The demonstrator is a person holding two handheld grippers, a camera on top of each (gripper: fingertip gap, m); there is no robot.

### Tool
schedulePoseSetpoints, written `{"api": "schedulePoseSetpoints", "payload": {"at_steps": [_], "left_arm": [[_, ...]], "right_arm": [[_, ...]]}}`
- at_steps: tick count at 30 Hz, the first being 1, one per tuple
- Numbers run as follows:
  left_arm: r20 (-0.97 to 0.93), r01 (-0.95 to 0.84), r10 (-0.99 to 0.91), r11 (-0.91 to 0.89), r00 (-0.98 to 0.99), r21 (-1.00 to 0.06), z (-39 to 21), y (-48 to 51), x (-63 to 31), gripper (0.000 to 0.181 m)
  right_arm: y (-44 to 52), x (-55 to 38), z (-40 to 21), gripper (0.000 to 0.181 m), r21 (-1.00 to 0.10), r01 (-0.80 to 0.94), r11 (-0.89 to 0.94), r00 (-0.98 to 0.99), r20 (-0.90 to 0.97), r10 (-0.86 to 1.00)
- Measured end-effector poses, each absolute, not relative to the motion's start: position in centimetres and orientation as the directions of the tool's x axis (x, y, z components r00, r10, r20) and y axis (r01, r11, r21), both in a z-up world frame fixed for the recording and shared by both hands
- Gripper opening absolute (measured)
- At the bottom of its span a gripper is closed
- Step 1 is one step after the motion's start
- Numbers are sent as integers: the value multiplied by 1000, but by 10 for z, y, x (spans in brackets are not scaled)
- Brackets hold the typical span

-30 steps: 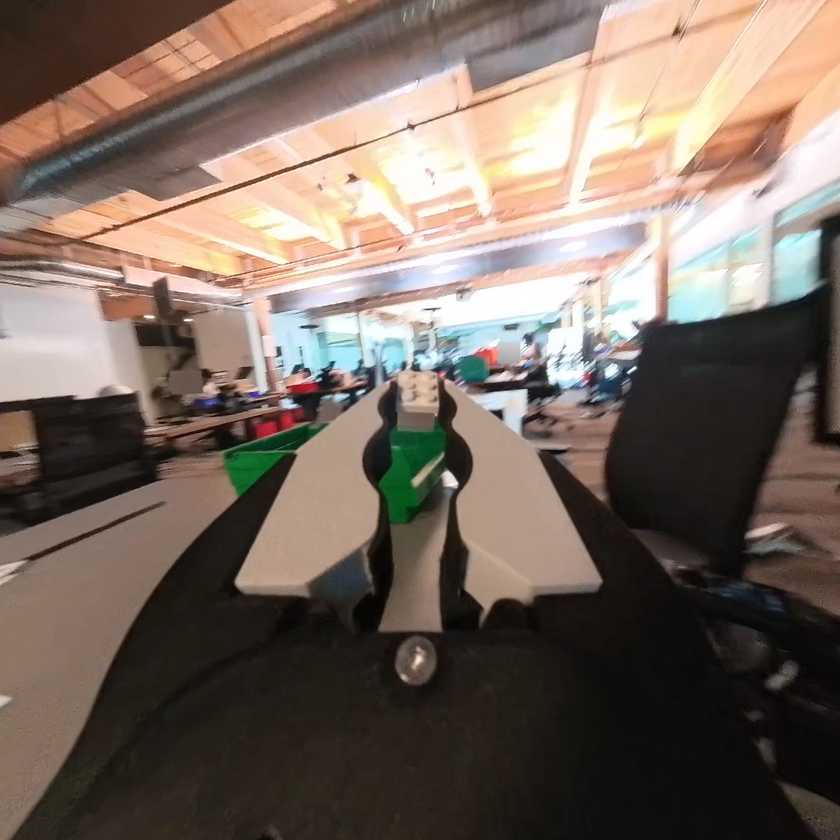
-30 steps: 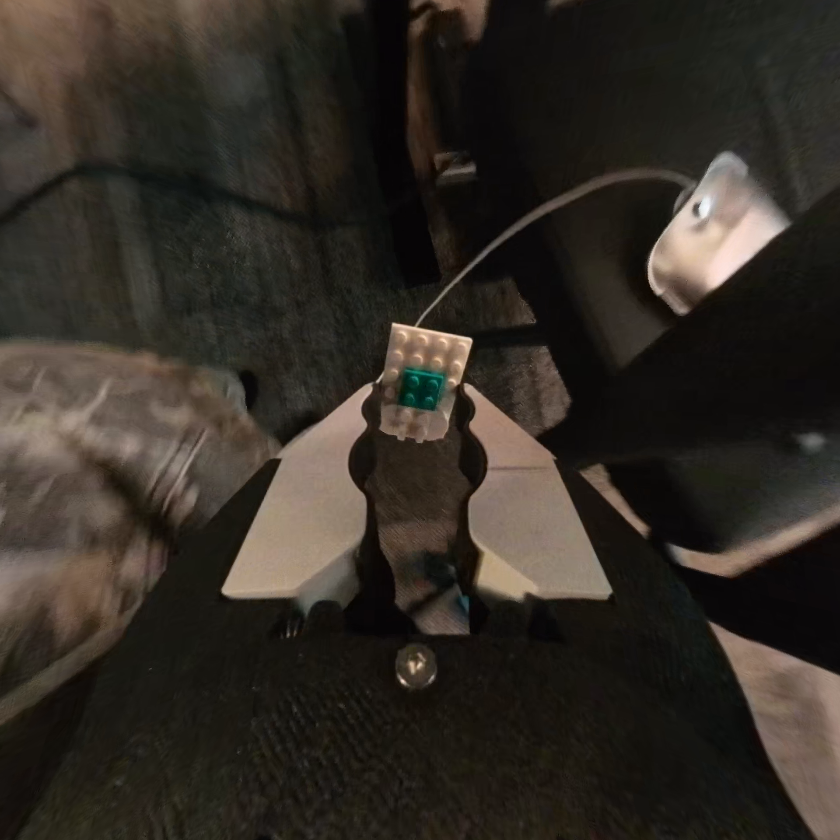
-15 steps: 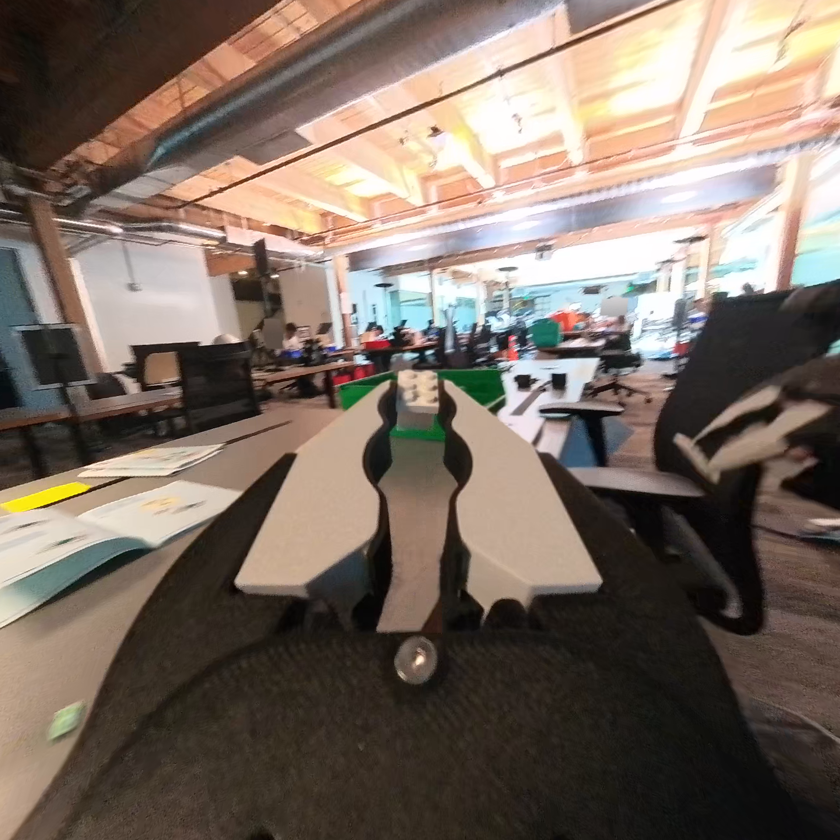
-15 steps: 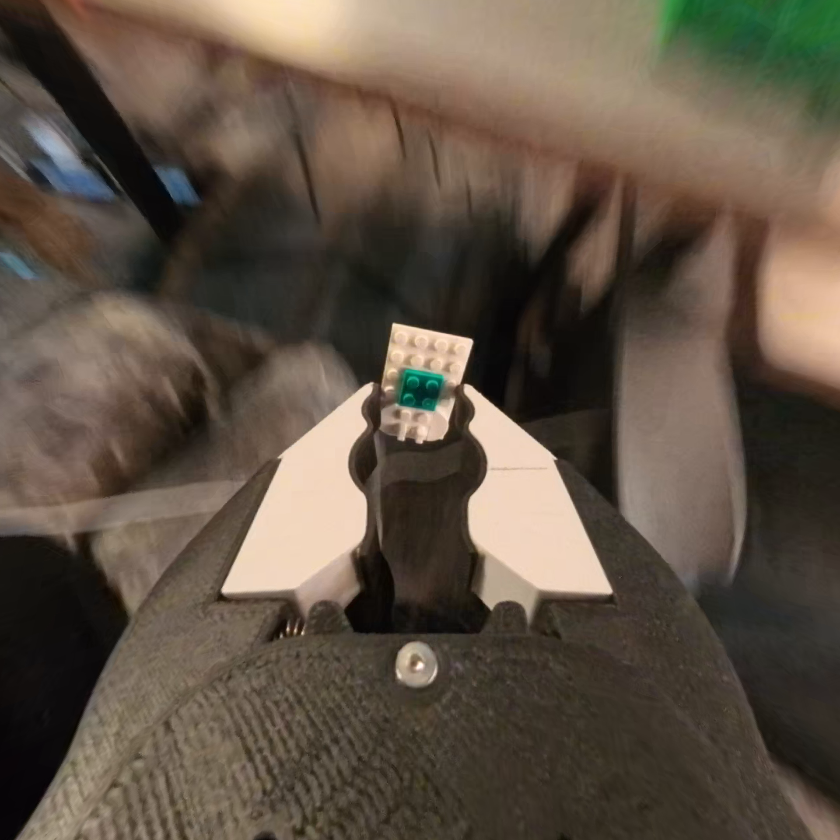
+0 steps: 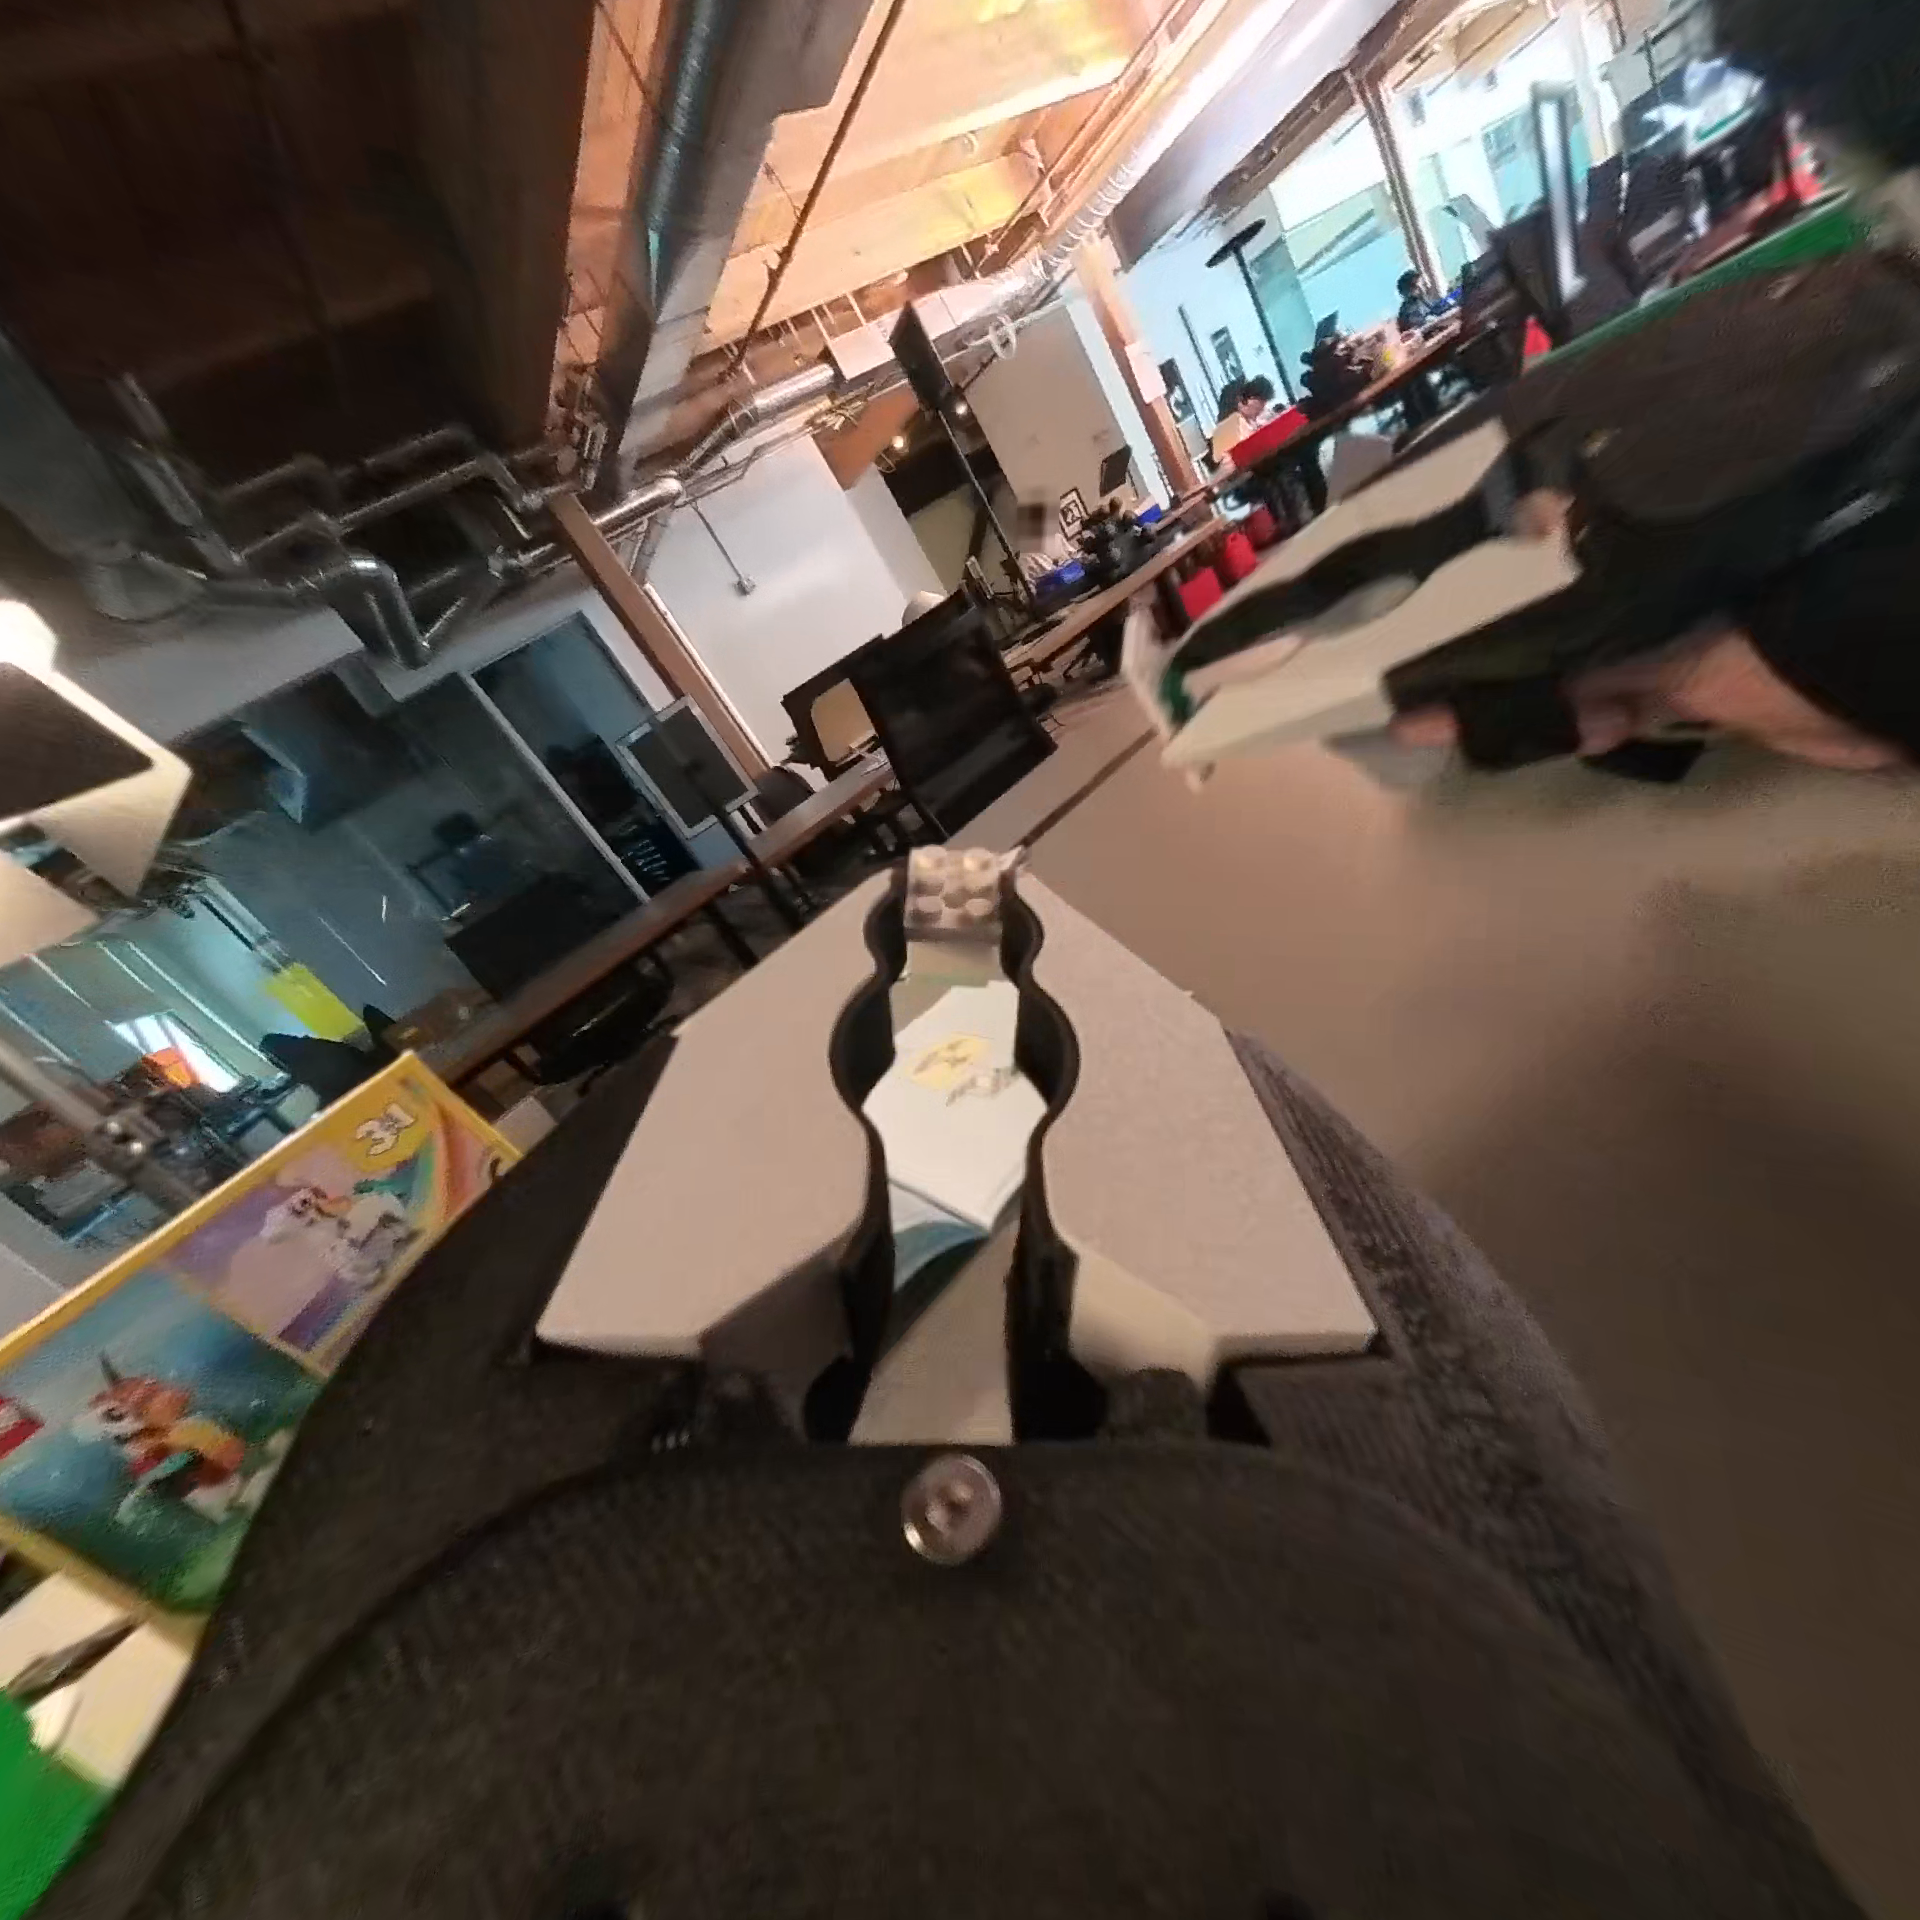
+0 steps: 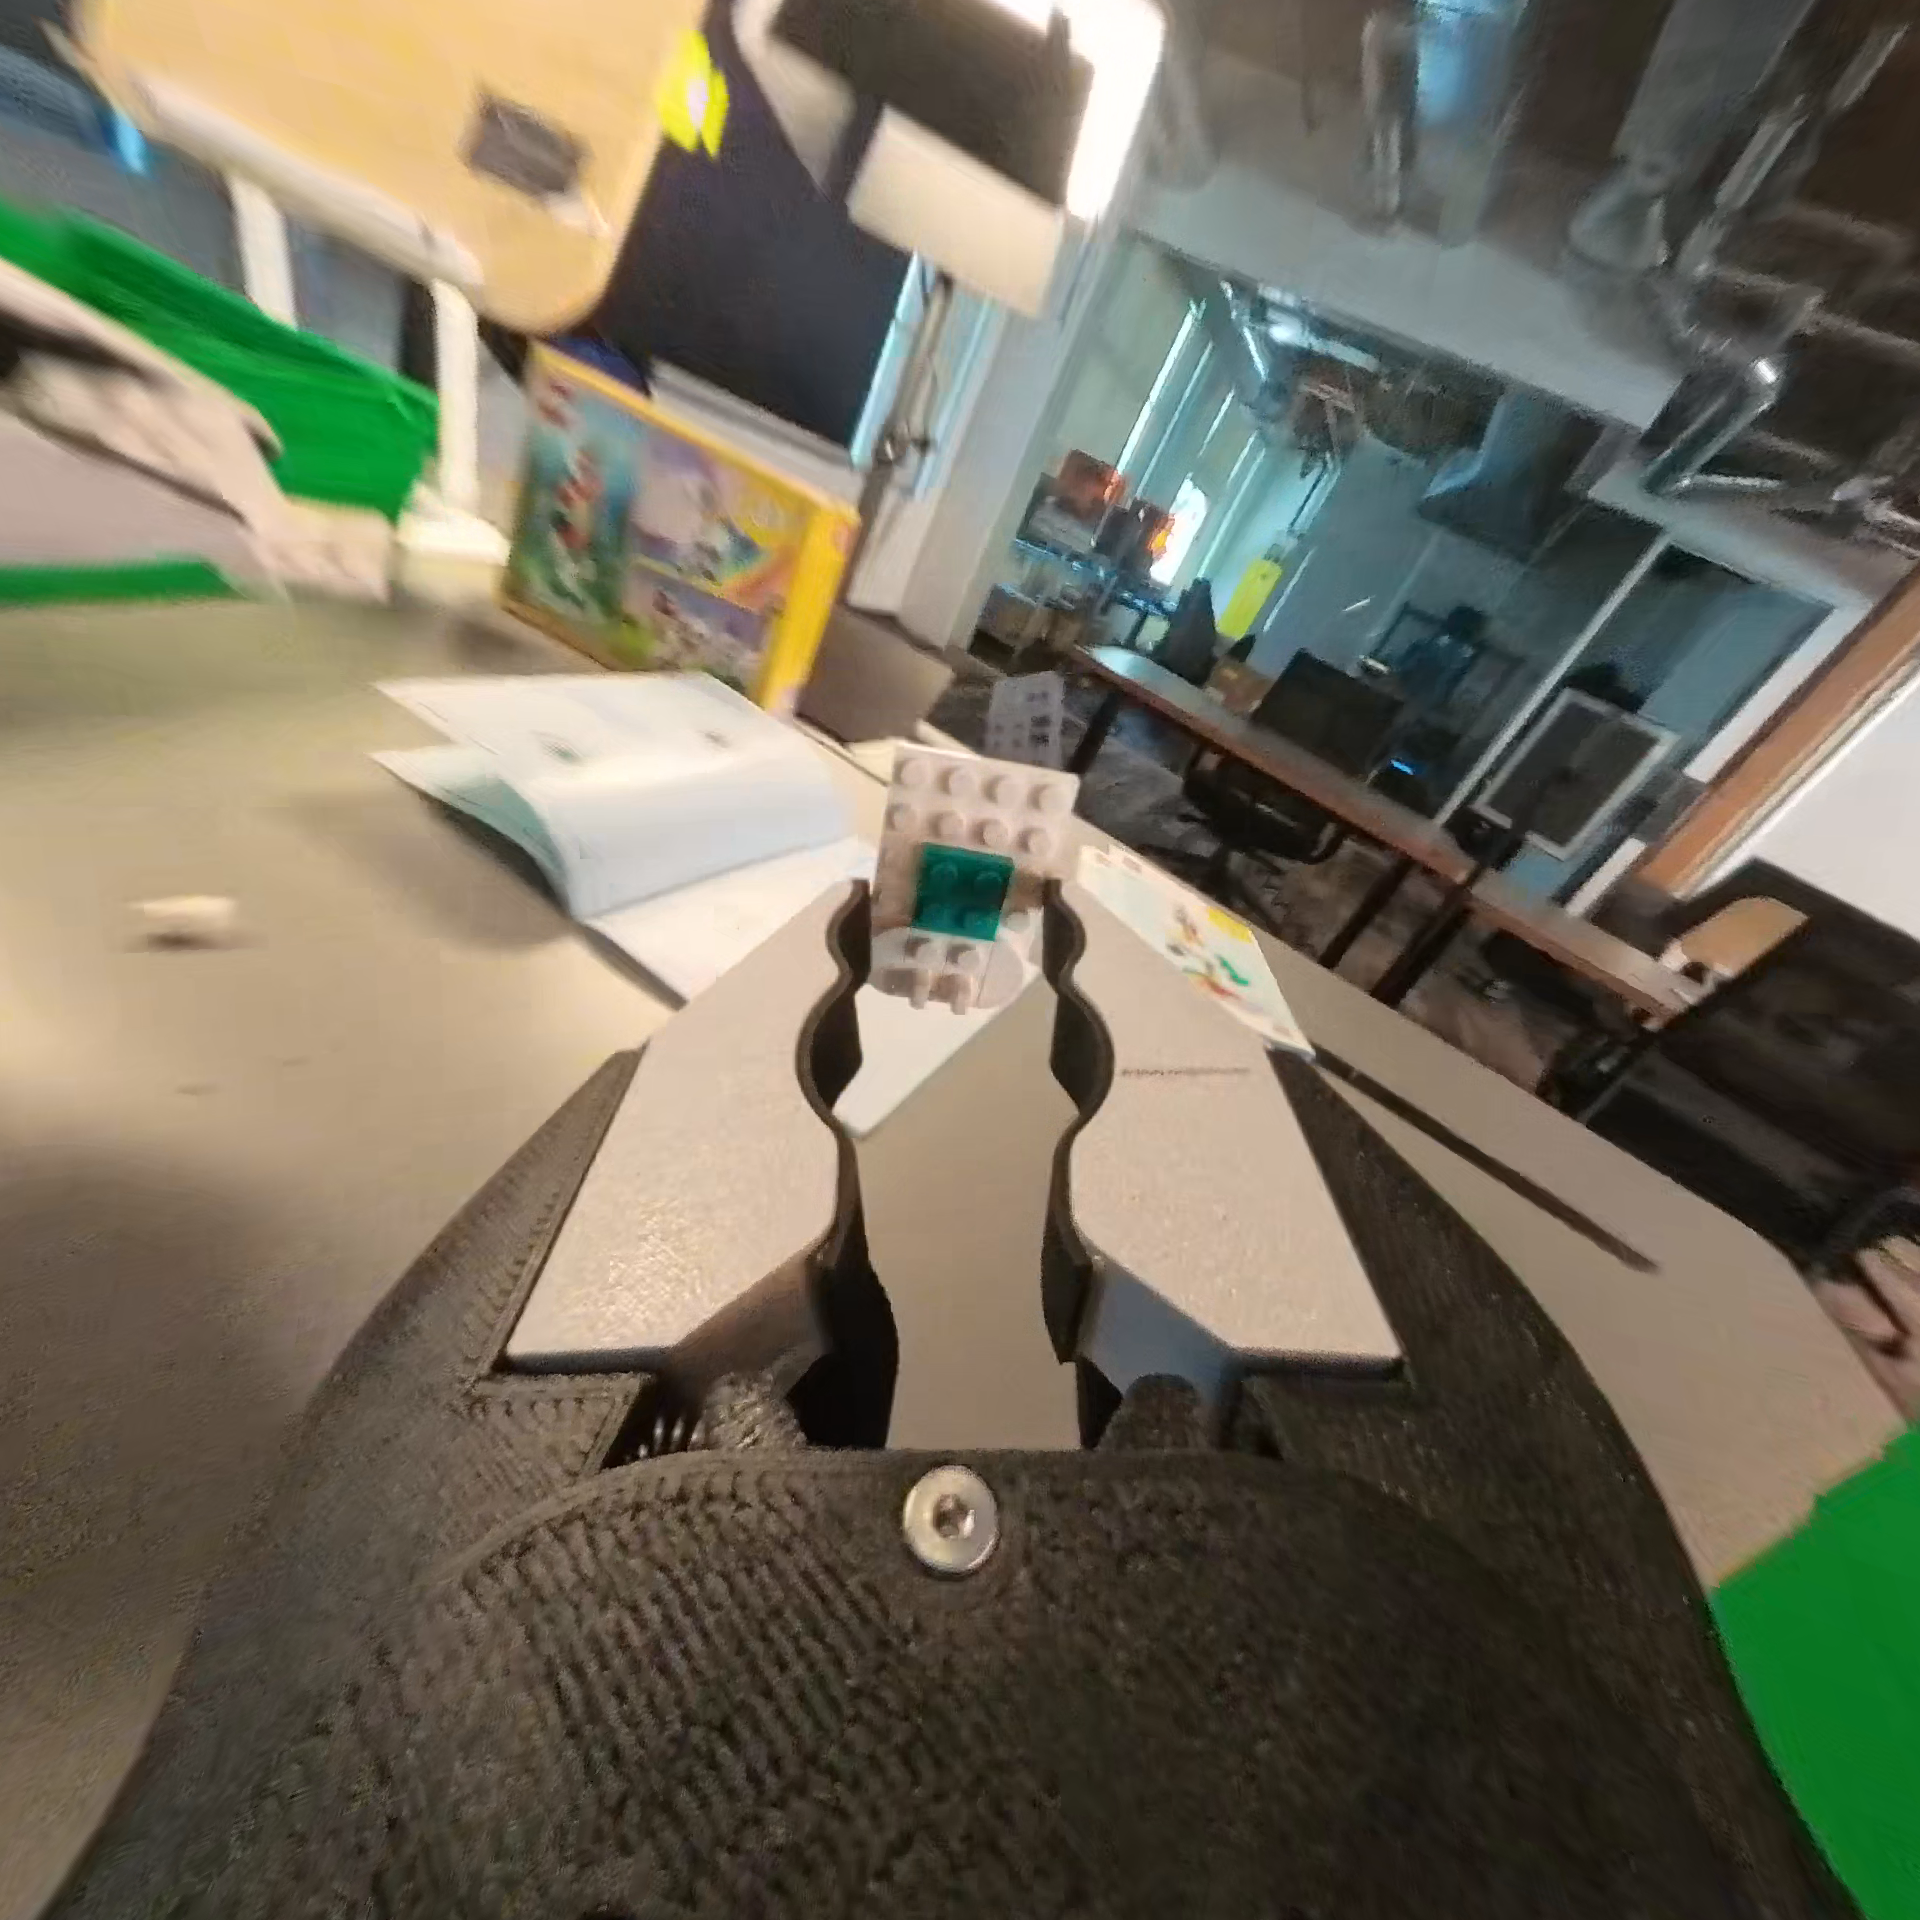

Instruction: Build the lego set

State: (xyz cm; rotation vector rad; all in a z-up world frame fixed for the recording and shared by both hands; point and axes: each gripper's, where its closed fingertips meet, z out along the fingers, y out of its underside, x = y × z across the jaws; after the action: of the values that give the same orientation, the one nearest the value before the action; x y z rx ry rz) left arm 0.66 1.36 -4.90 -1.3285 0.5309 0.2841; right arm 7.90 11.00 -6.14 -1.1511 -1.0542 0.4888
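My left gripper pinches a small white brick. My right gripper pinches a white plate w/ a green piece on it. Both up over the table. Only a bit built, I think; the 2 parts aren't joined yet. Lots left.

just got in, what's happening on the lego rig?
A person is mid-build with two handheld grippers. The left gripper pinches a small white brick at its tips. The right gripper holds a white plate assembly with a teal piece on it. Both are held above the grey table, not yet joined. An open instruction booklet and the set's box lie behind.
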Motion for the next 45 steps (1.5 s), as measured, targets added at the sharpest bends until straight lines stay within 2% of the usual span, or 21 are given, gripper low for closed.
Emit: {"api": "schedulePoseSetpoints", "payload": {"at_steps": [2,8,13,16,18,21,23,28,33,35,39,42,45], "left_arm": [[-511,-479,-123,222,851,-849,-57,40,-1,16],[-455,-409,-191,237,870,-881,-68,71,-7,16],[-426,-360,-261,263,866,-895,-66,54,2,16],[-428,-342,-292,303,855,-890,-59,41,8,16],[-412,-318,-315,308,855,-897,-57,38,10,16],[-353,-261,-425,260,834,-930,-66,37,17,15],[-276,-214,-615,175,738,-961,-81,27,35,15],[-111,-243,-787,-51,607,-969,-110,18,50,16],[-109,-321,-823,-93,558,-942,-119,8,55,16],[-97,-320,-836,-97,540,-943,-117,3,57,16],[20,-255,-867,-169,498,-952,-113,-5,59,16],[109,-191,-871,-225,480,-956,-112,-5,60,16],[160,-161,-871,-260,464,-952,-114,-4,60,16]], "right_arm": [[138,53,-78,32,-895,254,368,428,445,787],[153,28,-95,32,-838,306,453,318,538,781],[137,32,-110,32,-871,353,342,230,436,870],[122,28,-122,32,-823,440,359,64,428,902],[100,33,-139,32,-781,527,335,-112,328,938],[66,56,-162,32,-701,629,337,-312,170,935],[45,68,-174,32,-661,654,369,-403,109,909],[21,76,-180,32,-629,674,387,-476,31,879],[14,76,-180,32,-630,667,398,-496,23,868],[17,75,-178,39,-635,654,411,-497,49,867],[10,66,-152,48,-756,544,363,-507,48,861],[-4,59,-131,36,-850,437,295,-537,16,843],[-6,57,-129,31,-863,424,274,-539,3,842]]}}
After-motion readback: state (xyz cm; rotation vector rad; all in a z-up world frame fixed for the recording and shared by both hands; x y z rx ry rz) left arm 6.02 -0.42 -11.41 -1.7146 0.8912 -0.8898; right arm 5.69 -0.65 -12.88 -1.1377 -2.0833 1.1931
